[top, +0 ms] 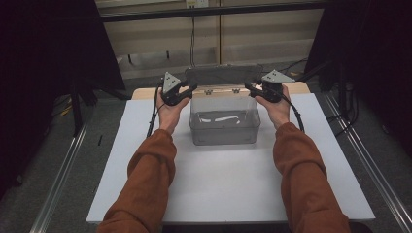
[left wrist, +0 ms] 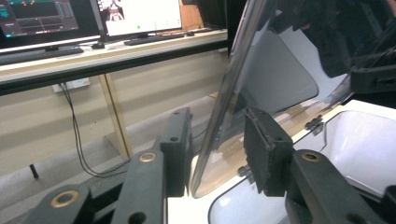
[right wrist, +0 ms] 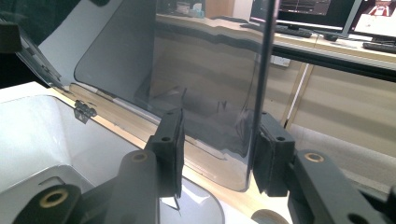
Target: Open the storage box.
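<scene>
High view shows the clear storage box (top: pixel 224 127) between the hands, its hinged lid (top: pixel 223 75) upright. The left gripper (left wrist: pixel 219 154) and right gripper (right wrist: pixel 219 149) straddle the lid's side edges, jaws apart; both should clamp evenly before swinging it.

A clear, colourless plastic box (top: pixel 224 121) sits at the white tabletop's (top: pixel 233 189) 12 o'clock, its raised smoky grey see-through lid (top: pixel 223 75) plain. Both black two-jaw grippers, left (top: pixel 189 90) and right (top: pixel 250 87), bear pale grey three-cornered plates. Rust-orange sleeves (top: pixel 145 184) cover the forearms; the far wall is beige
</scene>
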Demonstrator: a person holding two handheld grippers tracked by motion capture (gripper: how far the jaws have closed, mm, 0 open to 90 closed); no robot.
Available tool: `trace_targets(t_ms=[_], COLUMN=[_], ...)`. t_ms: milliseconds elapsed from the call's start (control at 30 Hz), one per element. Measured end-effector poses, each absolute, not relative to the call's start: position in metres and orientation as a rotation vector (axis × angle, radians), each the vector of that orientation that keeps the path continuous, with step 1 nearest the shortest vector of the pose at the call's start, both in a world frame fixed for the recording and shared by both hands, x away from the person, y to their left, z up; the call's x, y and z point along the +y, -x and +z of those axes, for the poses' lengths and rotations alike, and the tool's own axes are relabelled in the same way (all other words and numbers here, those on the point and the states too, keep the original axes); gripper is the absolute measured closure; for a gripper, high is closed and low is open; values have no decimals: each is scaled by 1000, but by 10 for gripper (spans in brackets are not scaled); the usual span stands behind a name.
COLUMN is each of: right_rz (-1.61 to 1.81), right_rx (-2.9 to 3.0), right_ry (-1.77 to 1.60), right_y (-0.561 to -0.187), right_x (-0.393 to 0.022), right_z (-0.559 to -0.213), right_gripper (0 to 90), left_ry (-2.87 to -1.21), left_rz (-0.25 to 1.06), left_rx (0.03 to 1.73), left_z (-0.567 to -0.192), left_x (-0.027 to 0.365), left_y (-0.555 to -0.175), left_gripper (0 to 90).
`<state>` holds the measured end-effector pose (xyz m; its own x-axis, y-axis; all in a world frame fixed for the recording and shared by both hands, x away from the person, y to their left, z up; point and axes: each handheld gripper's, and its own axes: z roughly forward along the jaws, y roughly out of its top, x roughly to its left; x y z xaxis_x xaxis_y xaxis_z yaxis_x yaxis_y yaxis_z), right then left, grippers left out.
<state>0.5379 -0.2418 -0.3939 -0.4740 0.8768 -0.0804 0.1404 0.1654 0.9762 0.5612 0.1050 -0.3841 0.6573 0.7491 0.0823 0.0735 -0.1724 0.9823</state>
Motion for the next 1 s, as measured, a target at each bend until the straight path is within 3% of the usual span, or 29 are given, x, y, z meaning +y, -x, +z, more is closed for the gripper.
trace_targets(t_ms=[400, 633, 1000], right_rz=[1371, 1360, 1361], right_rx=[1743, 1736, 1739], right_ry=[-993, -1000, -1023], right_y=[-541, -543, -545], right_x=[-241, -240, -239], right_z=[-393, -392, -396], right_gripper=[590, 590, 519], left_ry=[-1694, -1706, -1704], left_rz=[667, 674, 677], left_rx=[724, 729, 728], left_z=[-400, -403, -402], left_x=[102, 102, 99], left_y=[-574, -576, -577], left_gripper=[579, 669, 711])
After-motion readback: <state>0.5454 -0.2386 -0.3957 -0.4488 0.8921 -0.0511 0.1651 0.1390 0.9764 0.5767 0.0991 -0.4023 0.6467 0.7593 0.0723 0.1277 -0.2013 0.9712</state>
